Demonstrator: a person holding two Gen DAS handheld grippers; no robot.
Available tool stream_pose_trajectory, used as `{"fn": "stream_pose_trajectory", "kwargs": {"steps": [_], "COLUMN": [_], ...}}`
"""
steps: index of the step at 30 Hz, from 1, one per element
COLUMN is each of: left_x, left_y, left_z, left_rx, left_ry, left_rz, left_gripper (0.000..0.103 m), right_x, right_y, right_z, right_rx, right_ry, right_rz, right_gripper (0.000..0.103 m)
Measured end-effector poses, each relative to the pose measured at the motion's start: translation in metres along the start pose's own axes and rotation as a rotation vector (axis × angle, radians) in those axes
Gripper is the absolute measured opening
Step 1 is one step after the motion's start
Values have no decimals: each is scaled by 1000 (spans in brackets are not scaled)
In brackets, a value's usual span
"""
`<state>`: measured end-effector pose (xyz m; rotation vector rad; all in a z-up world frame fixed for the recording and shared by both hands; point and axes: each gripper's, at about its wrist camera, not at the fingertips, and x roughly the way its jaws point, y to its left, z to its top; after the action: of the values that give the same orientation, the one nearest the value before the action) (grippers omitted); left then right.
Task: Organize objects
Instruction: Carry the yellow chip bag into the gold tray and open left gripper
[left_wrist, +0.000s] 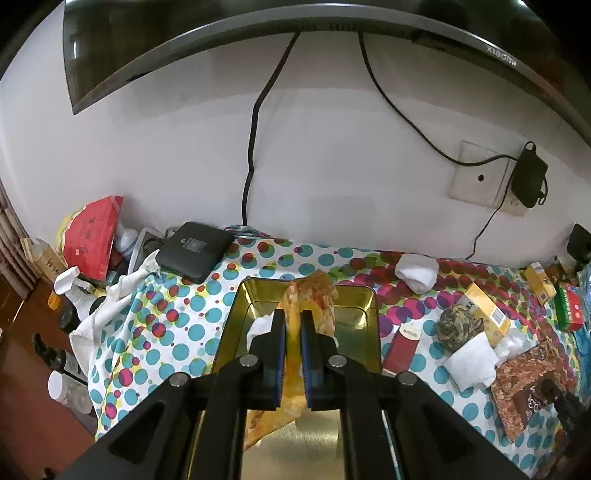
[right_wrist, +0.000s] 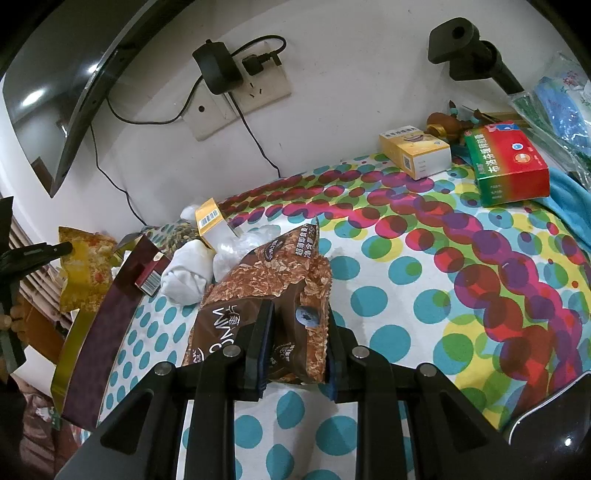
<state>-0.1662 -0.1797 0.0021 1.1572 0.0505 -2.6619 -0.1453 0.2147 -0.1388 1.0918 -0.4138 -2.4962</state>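
While the whole desk (right_wrist: 424, 258) is covered by a polka-dot cloth (left_wrist: 177, 332), a big curved monitor (left_wrist: 258, 40) is hung over it against the white wall, so that's the backdrop. Near the front left of the desk, a gold tin tray (left_wrist: 236, 325) is parked, and the yellow-orange snack packet (left_wrist: 314, 299) is held right above it, pinched tight between the fingers of the left gripper (left_wrist: 293, 321), which are pretty much together on the thin wrapper. Over to the right, a brown granola bag (right_wrist: 266, 280) is lying flat on the cloth, and its near edge is clamped by the right gripper (right_wrist: 299, 328), fingers closed down on it. Just behind that bag, a rolled white sock (right_wrist: 188, 275), a yellow box (right_wrist: 212, 221) and a dark red box (right_wrist: 149, 273) are bunched together. Further back, a green-and-red medicine box (right_wrist: 508, 166) and another yellow box (right_wrist: 415, 151) are sat near the wall. A black set-top box (left_wrist: 194, 251) is tucked at the back left.
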Motion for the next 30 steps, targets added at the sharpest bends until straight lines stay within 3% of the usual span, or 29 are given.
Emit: {"fn": "stream_pose_trajectory", "kwargs": {"steps": [5, 6, 7, 10, 13, 22, 30], "left_x": [10, 11, 12, 17, 20, 24, -7], "left_y": [2, 1, 1, -1, -1, -1, -6], "left_z": [2, 2, 2, 0, -4, -16, -43], "left_rx": [-5, 0, 6, 25, 37, 11, -13], "left_ry": [-2, -7, -3, 3, 2, 39, 7], "left_rz": [33, 39, 61, 128, 157, 140, 148], "left_gripper": [11, 14, 23, 32, 33, 34, 35], "right_x": [1, 1, 1, 1, 1, 1, 1], "right_y": [-4, -5, -5, -4, -4, -3, 0], "right_z": [0, 0, 0, 0, 0, 0, 0], "right_rx": [16, 17, 17, 13, 11, 5, -15], "right_ry": [6, 7, 8, 8, 8, 7, 5], "right_rz": [0, 0, -1, -3, -5, -8, -2], "right_gripper": [24, 24, 24, 24, 24, 24, 24]}}
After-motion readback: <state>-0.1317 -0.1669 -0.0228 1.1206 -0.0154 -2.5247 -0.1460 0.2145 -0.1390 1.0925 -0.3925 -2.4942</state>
